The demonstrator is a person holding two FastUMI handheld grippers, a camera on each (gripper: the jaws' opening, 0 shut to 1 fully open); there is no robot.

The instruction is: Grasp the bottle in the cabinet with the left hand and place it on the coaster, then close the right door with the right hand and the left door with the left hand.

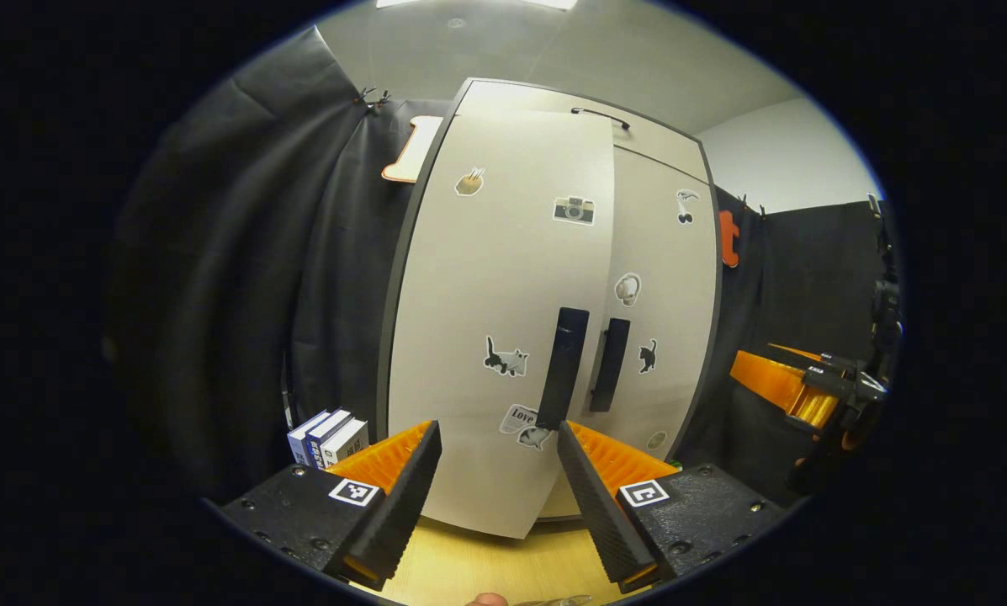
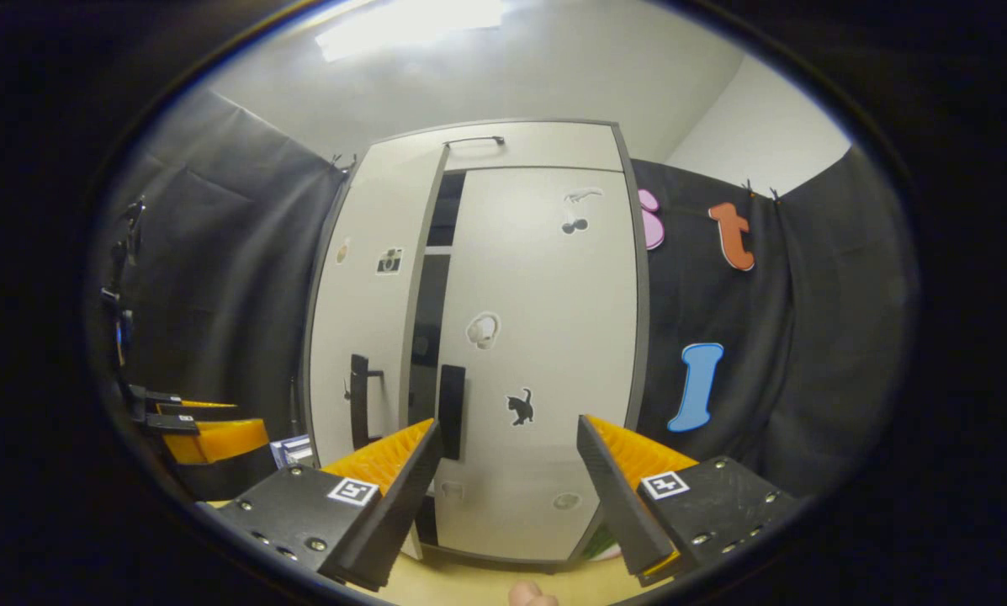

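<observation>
So the tall pale-grey cabinet with dark edging (image 1: 553, 278) stood on the light wooden table (image 1: 486, 572), right in front of both grippers. Right door (image 2: 545, 362) looked flat shut in the right gripper view, little cat sticker (image 2: 519, 406) on it, its black vertical bar handle (image 2: 451, 411) just by the inner edge. Left door (image 1: 503, 320) wasn't closed tho: in the right gripper view it hung ajar w/ a dark gap between the two doors, and in the left gripper view its edge overlapped the right door. Its own black handle (image 1: 564, 367) sat near that edge, w/ a cat sticker (image 1: 506, 360) and a camera sticker (image 1: 574, 209) on the panel.

Left gripper (image 1: 500, 471) had its jaws wide open, nothing in them, pointed at the lower part of the left door, near it but not touching afaict. Right gripper (image 2: 508, 471) same deal, jaws spread wide and empty, aimed at the bottom of the right door; it also showed off at the right side of the left gripper view.

Bottle and coaster: couldn't tell where they were from these pics. Small stack of blue-and-white books (image 1: 328, 436) stood just left of the cabinet.
</observation>
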